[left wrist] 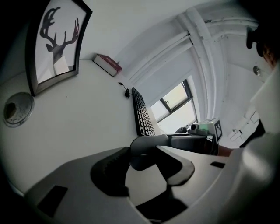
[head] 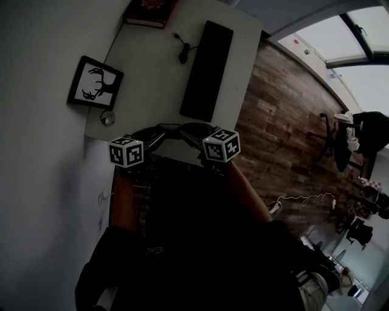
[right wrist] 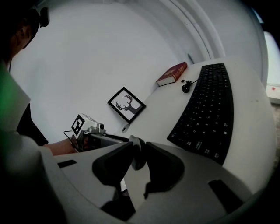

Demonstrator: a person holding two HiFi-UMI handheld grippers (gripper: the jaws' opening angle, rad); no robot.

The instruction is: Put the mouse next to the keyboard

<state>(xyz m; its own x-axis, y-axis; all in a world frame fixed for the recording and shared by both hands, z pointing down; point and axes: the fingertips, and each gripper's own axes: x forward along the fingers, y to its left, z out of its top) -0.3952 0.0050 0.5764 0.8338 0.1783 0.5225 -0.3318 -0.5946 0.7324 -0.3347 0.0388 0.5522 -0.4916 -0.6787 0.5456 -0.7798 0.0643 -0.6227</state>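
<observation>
White desk (head: 152, 73) — right claw (right wrist: 138, 154) grips mouse (right wrist: 137, 148) (keyboard (head: 206, 70) apart).

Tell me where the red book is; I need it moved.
In the head view the red book lies at the desk's far end by the wall, left of the keyboard's far end.

Bare white desk (head: 152, 85) lies open between the black-framed deer picture (head: 95, 83), with a small round metal tin (head: 107, 118) beside it, and the long black keyboard (head: 206, 70). A red book (head: 150, 12) and a black coiled cord (head: 182, 51) block the far end.
</observation>
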